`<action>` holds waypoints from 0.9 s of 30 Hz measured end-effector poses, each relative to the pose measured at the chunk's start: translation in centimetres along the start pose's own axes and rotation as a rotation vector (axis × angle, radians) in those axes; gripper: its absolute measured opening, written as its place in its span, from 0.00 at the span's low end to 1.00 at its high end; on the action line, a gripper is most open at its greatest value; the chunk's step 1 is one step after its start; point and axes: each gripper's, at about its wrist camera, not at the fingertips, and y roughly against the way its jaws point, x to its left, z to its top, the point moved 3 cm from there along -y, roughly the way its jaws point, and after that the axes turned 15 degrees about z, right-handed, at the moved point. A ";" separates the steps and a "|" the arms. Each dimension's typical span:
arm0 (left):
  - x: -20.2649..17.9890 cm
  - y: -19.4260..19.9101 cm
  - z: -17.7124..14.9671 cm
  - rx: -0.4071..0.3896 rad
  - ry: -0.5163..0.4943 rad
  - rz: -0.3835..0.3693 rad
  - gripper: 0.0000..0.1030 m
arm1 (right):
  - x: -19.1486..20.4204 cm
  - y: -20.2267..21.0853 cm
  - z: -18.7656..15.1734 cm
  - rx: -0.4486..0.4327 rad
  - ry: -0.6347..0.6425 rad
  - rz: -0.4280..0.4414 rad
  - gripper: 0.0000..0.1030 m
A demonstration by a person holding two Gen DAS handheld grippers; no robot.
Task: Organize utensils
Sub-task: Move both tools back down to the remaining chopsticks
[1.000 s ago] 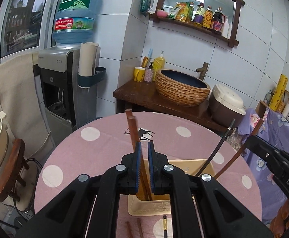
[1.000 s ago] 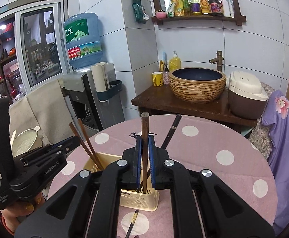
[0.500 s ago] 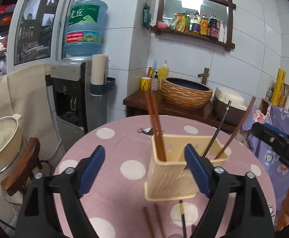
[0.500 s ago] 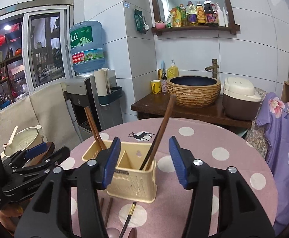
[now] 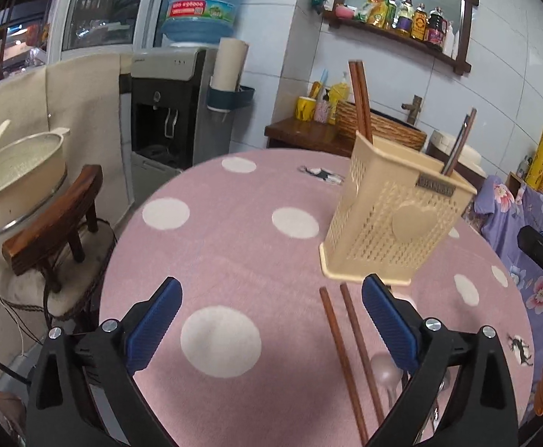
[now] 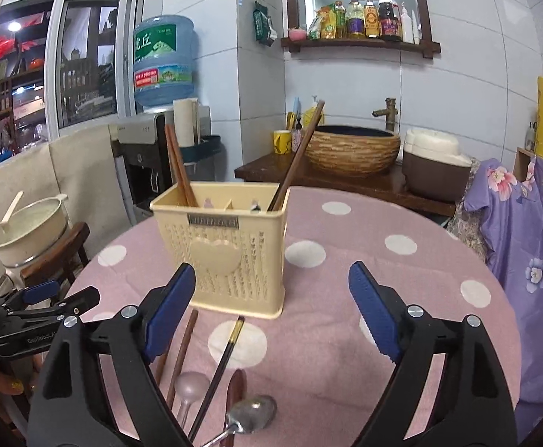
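My left gripper [image 5: 269, 320] has its jaws spreading wide, close to as far as they go, and nothing sits between the blue pads [image 5: 154, 322]; they touch nothing. Just past the right-hand pad, a pair of brown chopsticks [image 5: 347, 346] lies flat on the pink dotted tabletop [image 5: 230, 231], running from the holder's base back toward my near edge, with a pale pink spoon [image 5: 385, 370] beside them.

My right gripper [image 6: 271, 307] is also opening, jaws well apart and empty, pads [image 6: 373, 309] clear of everything. Under it, near my edge of the tabletop, I see a brown chopstick [image 6: 183, 350], a black chopstick with a gold band [image 6: 221, 365], the pink spoon, a dark wooden spoon [image 6: 236, 391] and a metal spoon [image 6: 251, 415], all lying loose.

The cream perforated utensil holder [image 6: 230, 257] stands upright around the middle of the tabletop, just beyond both sets of fingers. In its left compartment two brown chopsticks [image 6: 180, 167] lean together against the left wall. In its right compartment a dark chopstick [image 6: 297, 156] leans out over the right corner; whether a second one stands with it I cannot tell from this side. The left wrist view shows a dark stick [image 5: 457, 145] there too. The middle section seems to hold nothing tall.
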 end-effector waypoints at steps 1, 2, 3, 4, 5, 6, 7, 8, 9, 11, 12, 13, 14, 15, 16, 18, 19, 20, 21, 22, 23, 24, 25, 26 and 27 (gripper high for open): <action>0.1 0.0 -0.4 0.011 -0.003 -0.013 0.93 | -0.1 -0.1 -0.4 0.012 -0.007 -0.003 0.82; 0.1 -0.1 -0.8 0.019 -0.004 -0.011 0.93 | -0.1 -0.2 -1.0 0.023 -0.016 -0.008 0.82; 0.1 -0.1 -1.1 0.024 -0.004 -0.006 0.93 | -0.2 -0.2 -1.5 0.032 -0.025 -0.011 0.82; 0.0 -0.2 -1.5 0.035 -0.009 0.000 0.93 | -0.3 -0.4 -2.0 0.045 -0.033 -0.017 0.82; -0.1 -0.4 -1.7 0.048 -0.019 -0.001 0.93 | -0.3 -0.5 -2.5 0.061 -0.039 -0.026 0.82; -0.4 -0.7 -2.0 0.070 -0.036 -0.006 0.93 | -0.3 -0.7 -3.0 0.080 -0.043 -0.033 0.82; -0.7 -1.0 -2.3 0.098 -0.051 -0.015 0.93 | -0.3 -0.9 -3.5 0.104 -0.046 -0.032 0.82; -1.0 -1.2 -2.5 0.118 -0.057 -0.026 0.92 | -0.3 -1.0 -4.0 0.127 -0.048 -0.025 0.82; -1.3 -1.3 -2.7 0.129 -0.058 -0.038 0.91 | -0.2 -1.1 -4.4 0.133 -0.048 -0.021 0.82; -2.1 -1.6 -2.7 0.151 -0.064 -0.066 0.82 | -0.2 -0.9 -5.0 0.137 -0.049 -0.030 0.82; -2.5 -1.8 -2.8 0.158 -0.072 -0.068 0.80 | -0.1 -0.9 -5.3 0.140 -0.052 -0.037 0.82; -3.1 -2.1 -2.7 0.166 -0.088 -0.066 0.75 | -0.3 -0.8 -5.6 0.143 -0.061 -0.040 0.82; -3.6 -2.4 -2.9 0.174 -0.102 -0.066 0.72 | -0.4 -0.7 -5.7 0.143 -0.072 -0.041 0.82; -4.1 -2.7 -3.0 0.185 -0.118 -0.065 0.70 | -0.6 -0.6 -5.9 0.144 -0.084 -0.040 0.82; -4.7 -3.2 -3.1 0.197 -0.136 -0.060 0.65 | -0.8 -0.6 -6.1 0.148 -0.095 -0.040 0.82; -5.6 -4.0 -3.3 0.217 -0.166 -0.049 0.57 | -1.2 -0.4 -6.3 0.151 -0.105 -0.047 0.82; -6.1 -4.5 -3.4 0.225 -0.183 -0.037 0.54 | -1.3 -0.3 -6.4 0.152 -0.109 -0.051 0.82; -6.3 -4.8 -3.5 0.226 -0.195 -0.027 0.52 | -1.5 -0.3 -6.5 0.154 -0.114 -0.053 0.82; -6.5 -5.1 -3.5 0.227 -0.206 -0.017 0.51 | -1.7 -0.2 -6.6 0.155 -0.118 -0.055 0.82; -6.8 -5.4 -3.5 0.231 -0.213 -0.008 0.49 | -1.8 -0.2 -6.6 0.156 -0.123 -0.058 0.82; -6.9 -5.7 -3.5 0.235 -0.218 -0.002 0.47 | -1.9 -0.2 -6.7 0.157 -0.127 -0.060 0.82; -7.1 -5.9 -3.5 0.240 -0.227 0.005 0.45 | -2.0 -0.2 -6.7 0.159 -0.132 -0.062 0.82; -7.3 -6.3 -3.6 0.247 -0.239 0.014 0.41 | -2.1 -0.3 -6.8 0.162 -0.136 -0.063 0.82; -7.4 -6.5 -3.6 0.255 -0.247 0.021 0.37 | -2.1 -0.3 -6.8 0.165 -0.140 -0.062 0.82; -7.5 -6.7 -3.7 0.254 -0.256 0.032 0.36 | -2.0 -0.4 -6.7 0.166 -0.140 -0.060 0.82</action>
